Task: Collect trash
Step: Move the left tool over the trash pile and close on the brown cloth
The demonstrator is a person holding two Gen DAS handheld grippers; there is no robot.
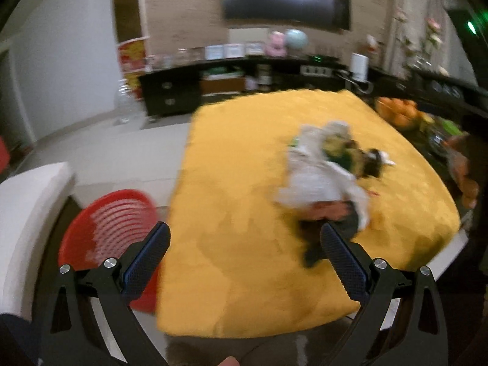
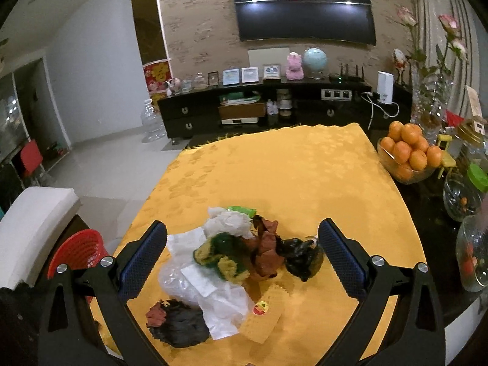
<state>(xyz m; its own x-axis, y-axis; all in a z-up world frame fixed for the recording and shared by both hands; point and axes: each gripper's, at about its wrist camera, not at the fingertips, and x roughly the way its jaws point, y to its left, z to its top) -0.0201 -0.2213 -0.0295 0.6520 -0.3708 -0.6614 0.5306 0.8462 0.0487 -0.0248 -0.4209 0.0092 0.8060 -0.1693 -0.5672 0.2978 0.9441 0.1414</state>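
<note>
Both grippers, left gripper and right gripper, gape empty above one trash pile on the yellow cloth, one red basket beside it.

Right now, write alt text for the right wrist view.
A pile of crumpled trash lies on a yellow tablecloth between the open right tool. A red basket sits lower left, a bowl of oranges right.

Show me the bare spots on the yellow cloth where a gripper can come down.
Bare yellow cloth runs from the trash pile to the far edge facing the TV stand, and along the right side toward the bowl of oranges. The near middle is crowded with trash; the dark table on the right holds jars.
</note>
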